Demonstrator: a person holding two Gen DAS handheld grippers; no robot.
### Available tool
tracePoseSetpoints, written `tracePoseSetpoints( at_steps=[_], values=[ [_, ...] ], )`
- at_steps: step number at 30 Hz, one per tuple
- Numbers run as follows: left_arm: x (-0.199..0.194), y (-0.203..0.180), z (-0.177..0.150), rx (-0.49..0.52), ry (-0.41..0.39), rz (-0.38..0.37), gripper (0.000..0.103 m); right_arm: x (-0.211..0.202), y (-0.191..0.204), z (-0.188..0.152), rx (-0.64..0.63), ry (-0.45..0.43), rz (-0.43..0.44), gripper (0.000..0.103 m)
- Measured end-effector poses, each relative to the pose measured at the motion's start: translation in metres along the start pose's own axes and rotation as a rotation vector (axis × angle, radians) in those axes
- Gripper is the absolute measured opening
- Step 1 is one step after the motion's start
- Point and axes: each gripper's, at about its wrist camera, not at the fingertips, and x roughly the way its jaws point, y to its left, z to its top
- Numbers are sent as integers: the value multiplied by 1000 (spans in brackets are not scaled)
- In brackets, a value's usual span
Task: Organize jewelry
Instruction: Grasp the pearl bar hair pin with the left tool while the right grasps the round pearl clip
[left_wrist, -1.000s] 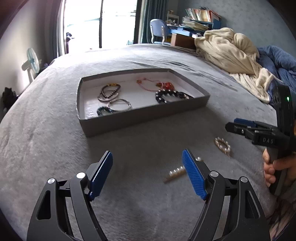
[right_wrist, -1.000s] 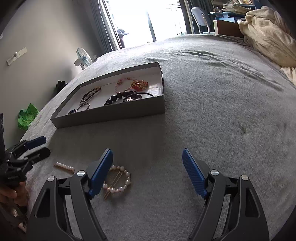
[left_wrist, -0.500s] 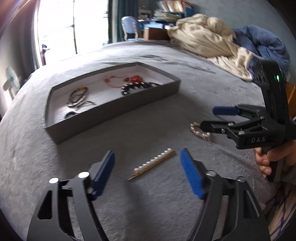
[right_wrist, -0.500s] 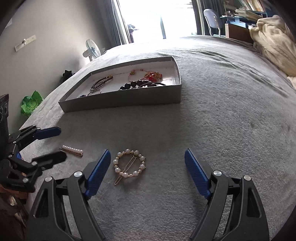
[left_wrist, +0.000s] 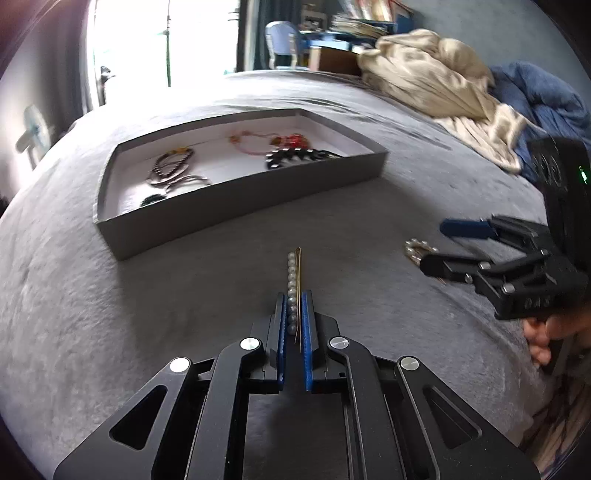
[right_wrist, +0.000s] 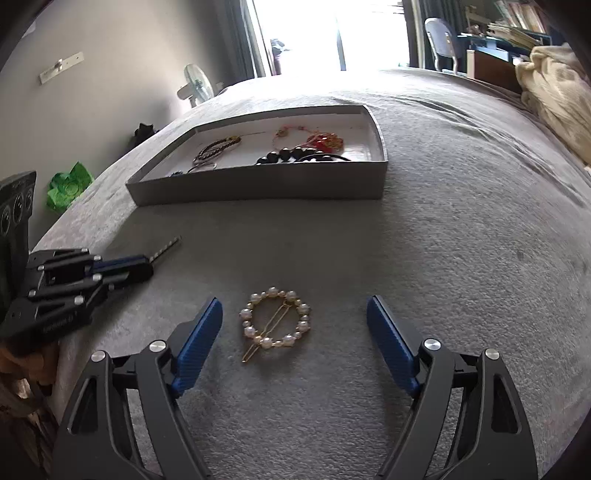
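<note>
My left gripper (left_wrist: 294, 295) is shut on a straight pearl hair clip (left_wrist: 292, 271) that lies on the grey bed cover and points toward the tray. The clip's far end also shows in the right wrist view (right_wrist: 167, 250). My right gripper (right_wrist: 294, 332) is open, with a round pearl hair clip (right_wrist: 275, 321) lying on the cover between its fingers, untouched. That clip also shows in the left wrist view (left_wrist: 415, 249). A grey tray (right_wrist: 258, 184) with a white floor holds several bracelets and a red ornament (right_wrist: 325, 141).
A heap of beige and blue blankets (left_wrist: 443, 88) lies at the far right of the bed. The bed's left edge drops off near a green bag (right_wrist: 68, 186) and a fan (right_wrist: 194, 83) on the floor.
My left gripper closed on the straight pearl clip, which now lies lengthwise between its fingers. My right gripper moved forward so the round clip sits centred between its open fingers.
</note>
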Motion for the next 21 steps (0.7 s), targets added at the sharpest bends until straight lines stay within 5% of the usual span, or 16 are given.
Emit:
tracePoseSetpoints(
  at_steps=[6, 13, 18, 21],
  values=[
    [0, 3, 0, -11, 5, 0, 13, 6, 10, -2, -53, 34, -10, 67],
    [8, 0, 7, 5, 27, -9, 35, 11, 11, -2, -58, 59, 0, 57],
    [13, -3, 7, 11, 41, 2, 32, 11, 15, -2, -66, 61, 24, 39],
    [11, 1, 5, -12, 31, -11, 14, 9, 14, -3, -63, 49, 30, 39]
  ],
)
